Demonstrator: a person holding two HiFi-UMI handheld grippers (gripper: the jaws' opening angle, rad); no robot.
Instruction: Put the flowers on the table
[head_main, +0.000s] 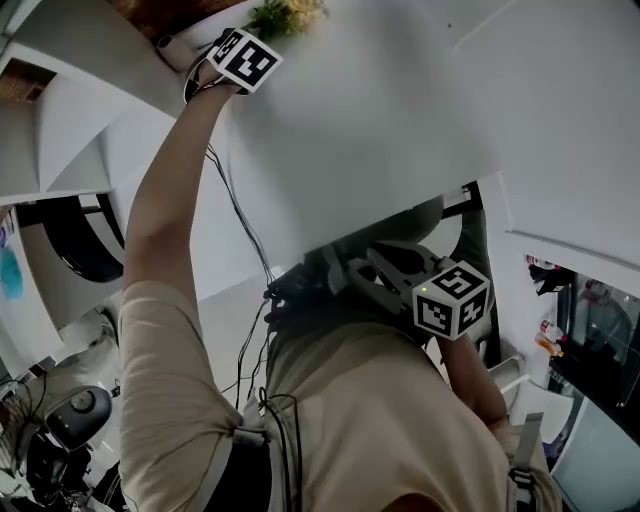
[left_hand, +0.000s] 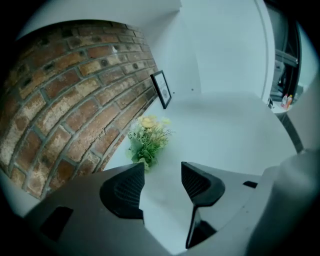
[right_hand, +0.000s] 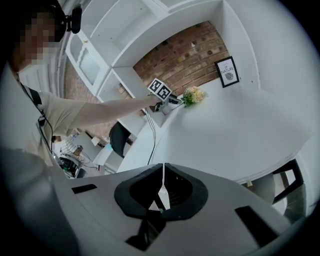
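— Where are the flowers?

— On the white table, close to the brick wall. In the left gripper view they sit at about 11 o'clock from the jaws. They are a small bunch of yellow blooms over green leaves.

— Is the left gripper holding them?

— No. Its fingers are spread, with only bare tabletop between them. The bunch lies just beyond the tips and looks clear of them. Its lower end comes down right beside the left jaw's tip, so I cannot tell whether it stands upright or lies on its side.

— What does the head view show?

— Little. The flowers are at 12 o'clock, cut off by the top edge. The outstretched arm and the marker cube cover the gripper's jaws.

— And the right gripper?

— Its fingers are pressed together with nothing between them. In the head view it sits at about 5 o'clock, low by the person's torso and well apart from the bunch.

— Anything else on the table?

— A framed print leans at the wall, at 12 o'clock past the flowers. Its lettering is too small to read in the left gripper view.
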